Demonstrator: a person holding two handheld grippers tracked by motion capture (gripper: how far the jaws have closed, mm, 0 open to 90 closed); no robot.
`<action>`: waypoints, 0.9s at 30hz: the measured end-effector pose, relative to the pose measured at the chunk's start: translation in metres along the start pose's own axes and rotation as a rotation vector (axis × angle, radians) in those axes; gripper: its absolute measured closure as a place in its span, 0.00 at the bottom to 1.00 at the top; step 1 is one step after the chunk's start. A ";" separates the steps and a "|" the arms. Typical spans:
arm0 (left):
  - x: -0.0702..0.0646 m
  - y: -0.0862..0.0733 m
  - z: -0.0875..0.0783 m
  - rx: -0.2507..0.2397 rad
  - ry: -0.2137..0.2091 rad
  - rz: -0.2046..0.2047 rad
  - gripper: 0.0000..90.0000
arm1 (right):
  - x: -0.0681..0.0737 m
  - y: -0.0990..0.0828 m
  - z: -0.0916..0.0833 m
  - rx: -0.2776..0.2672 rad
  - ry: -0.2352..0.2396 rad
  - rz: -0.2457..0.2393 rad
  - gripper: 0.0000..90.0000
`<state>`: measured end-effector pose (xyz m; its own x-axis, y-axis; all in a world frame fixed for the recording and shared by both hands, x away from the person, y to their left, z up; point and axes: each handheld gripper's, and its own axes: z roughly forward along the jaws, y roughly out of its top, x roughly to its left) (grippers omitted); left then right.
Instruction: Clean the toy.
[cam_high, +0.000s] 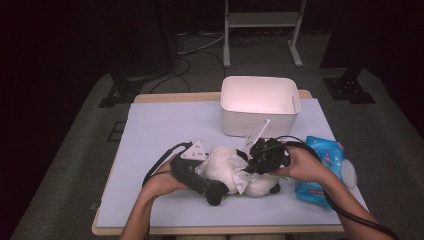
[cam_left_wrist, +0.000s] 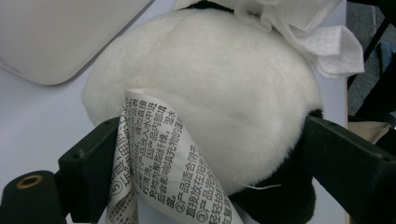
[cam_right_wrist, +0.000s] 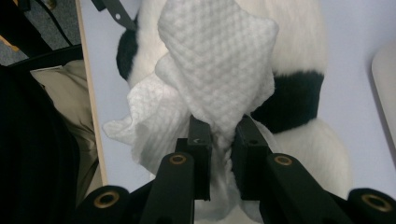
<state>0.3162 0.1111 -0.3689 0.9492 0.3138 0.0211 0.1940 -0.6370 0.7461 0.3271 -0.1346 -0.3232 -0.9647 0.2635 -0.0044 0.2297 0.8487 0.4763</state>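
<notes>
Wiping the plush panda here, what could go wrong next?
1. The left gripper stands wide around the plush panda; its fingers may not press firmly, so the toy could shift under wiping.
2. The care tag lies by a left finger and might snag.
3. The right gripper pinches only a bunched fold of the white wipe; it may slip out.

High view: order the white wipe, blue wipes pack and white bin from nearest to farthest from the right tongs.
1. White wipe, pinched in the right tongs, over the plush.
2. Blue wipes pack, on the table's right.
3. White bin, at the far edge.
</notes>
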 end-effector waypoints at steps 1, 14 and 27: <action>0.000 0.000 -0.001 0.000 -0.003 0.002 0.10 | 0.001 0.004 0.001 0.000 0.004 -0.008 0.87; 0.005 -0.007 -0.024 -0.060 -0.005 -0.021 0.10 | 0.015 0.049 0.011 0.022 0.009 -0.098 0.87; 0.004 -0.008 -0.023 -0.052 -0.022 -0.026 0.10 | 0.016 0.074 0.023 0.019 0.030 -0.138 0.87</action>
<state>0.3133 0.1335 -0.3592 0.9493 0.3141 -0.0129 0.2061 -0.5909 0.7800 0.3314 -0.0572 -0.3083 -0.9906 0.1302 -0.0420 0.0969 0.8845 0.4564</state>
